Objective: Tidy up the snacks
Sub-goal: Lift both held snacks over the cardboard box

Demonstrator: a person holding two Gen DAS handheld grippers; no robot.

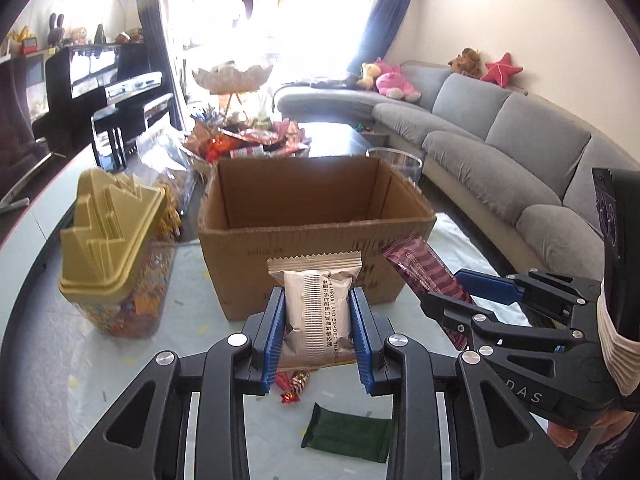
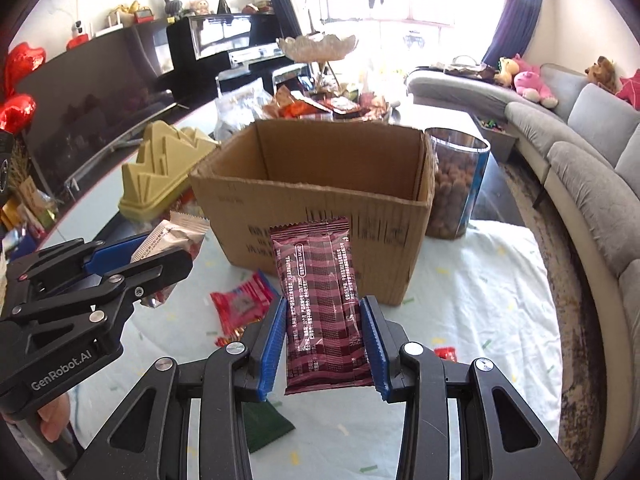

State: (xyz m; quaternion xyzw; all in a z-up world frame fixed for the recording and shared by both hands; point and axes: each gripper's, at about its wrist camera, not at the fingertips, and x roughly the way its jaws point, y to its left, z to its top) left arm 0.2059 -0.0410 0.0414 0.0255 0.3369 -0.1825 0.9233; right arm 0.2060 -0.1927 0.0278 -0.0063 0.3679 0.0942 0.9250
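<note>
My left gripper (image 1: 317,298) is shut on a silver snack packet (image 1: 320,320), held upright above the table in front of an open cardboard box (image 1: 248,252). My right gripper (image 2: 325,308) is shut on a long maroon snack packet (image 2: 320,280), also upright before the box (image 2: 240,208). Each gripper shows in the other's view: the right gripper (image 1: 460,294) with the maroon packet (image 1: 424,268), and the left gripper (image 2: 160,250) with the silver packet (image 2: 180,234). No snack shows inside the box; its floor is hidden.
A gold-lidded jar (image 1: 112,240) stands left of the box and a clear canister of round snacks (image 2: 452,196) to its right. A dark green packet (image 1: 348,436), a red packet (image 2: 244,300) and small candies (image 1: 296,384) lie on the table. A snack pile (image 1: 248,140) sits behind the box.
</note>
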